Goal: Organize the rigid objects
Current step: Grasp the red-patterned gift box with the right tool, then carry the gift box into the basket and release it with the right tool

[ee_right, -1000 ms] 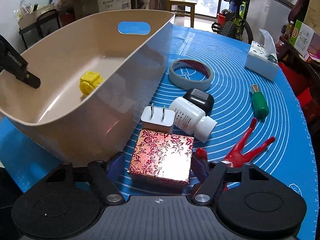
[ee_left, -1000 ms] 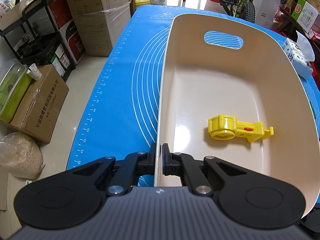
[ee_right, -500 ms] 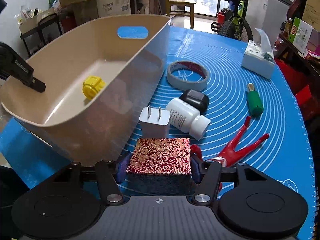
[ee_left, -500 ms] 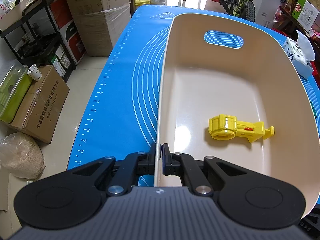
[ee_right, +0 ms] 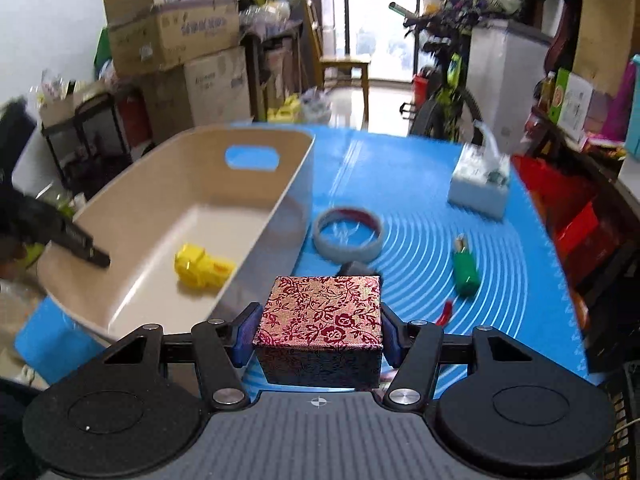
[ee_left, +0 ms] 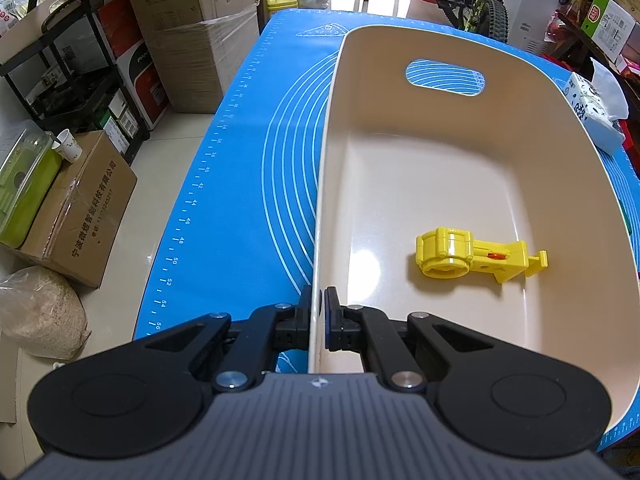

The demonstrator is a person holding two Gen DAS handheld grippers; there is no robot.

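Observation:
My left gripper (ee_left: 319, 312) is shut on the near left rim of the beige plastic bin (ee_left: 440, 168); it also shows at the left of the right wrist view (ee_right: 86, 254). A yellow plastic toy (ee_left: 476, 254) lies on the bin floor and shows in the right wrist view (ee_right: 202, 270). My right gripper (ee_right: 318, 330) is shut on a red floral brocade box (ee_right: 320, 316), held up above the blue mat (ee_right: 420, 184) just right of the bin (ee_right: 192, 184).
On the mat right of the bin lie a tape roll (ee_right: 347, 234), a dark case (ee_right: 354, 269) partly hidden by the box, a green-handled tool (ee_right: 466, 266), a red piece (ee_right: 446, 312) and a tissue pack (ee_right: 480, 182). Cardboard boxes (ee_left: 80, 204) stand on the floor left.
My right gripper closed on the brocade box and lifted it off the mat, tilting the view up. The left gripper stayed clamped on the bin rim.

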